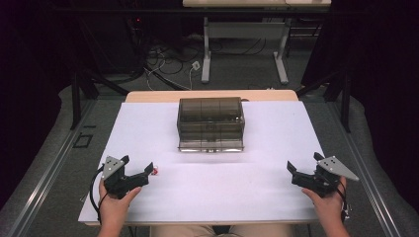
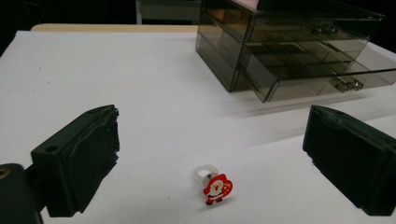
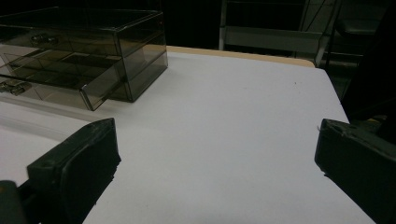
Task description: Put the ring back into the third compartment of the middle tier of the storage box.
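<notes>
White paper covered the tabletop [image 1: 257,192], and on it my left claw [image 1: 138,166] stood wide, nothing between its jaws, at the near left edge. A small Santa ring [image 2: 214,184] lay on the sheet just ahead of that claw, between the two jaws in the left gripper view, touching neither. My right claw [image 1: 302,165] sat at the near right, also spread wide and holding nothing. Farther back at the middle stood a smoky clear drawer organiser [image 1: 211,123], its bottom drawer [image 2: 322,79] pulled partly out.
</notes>
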Demonstrator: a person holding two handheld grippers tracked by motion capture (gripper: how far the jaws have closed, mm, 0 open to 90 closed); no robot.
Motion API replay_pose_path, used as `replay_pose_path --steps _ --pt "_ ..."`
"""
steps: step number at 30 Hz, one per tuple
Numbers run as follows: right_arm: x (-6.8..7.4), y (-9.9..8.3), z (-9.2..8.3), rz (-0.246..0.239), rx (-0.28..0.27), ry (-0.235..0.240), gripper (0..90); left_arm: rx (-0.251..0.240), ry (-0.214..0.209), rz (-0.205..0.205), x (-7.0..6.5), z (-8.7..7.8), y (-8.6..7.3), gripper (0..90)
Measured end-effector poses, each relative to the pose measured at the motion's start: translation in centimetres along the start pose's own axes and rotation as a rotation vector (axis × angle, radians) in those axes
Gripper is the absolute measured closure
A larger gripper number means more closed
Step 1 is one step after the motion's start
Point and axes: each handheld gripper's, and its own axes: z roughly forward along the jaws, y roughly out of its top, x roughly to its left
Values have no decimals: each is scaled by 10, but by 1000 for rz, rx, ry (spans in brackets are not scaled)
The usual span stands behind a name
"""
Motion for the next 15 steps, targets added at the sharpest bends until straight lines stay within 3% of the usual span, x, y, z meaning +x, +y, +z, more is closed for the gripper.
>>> replay_pose_path --steps 7,8,15 --pt "0 -1 2 -1 7 1 0 61 16 4 -4 9 -3 115" --pt "0 -1 1 -2 11 4 0 90 17 20 -5 12 -4 119" --pt "0 -1 2 12 21 12 0 123 16 35 -9 18 -4 155"
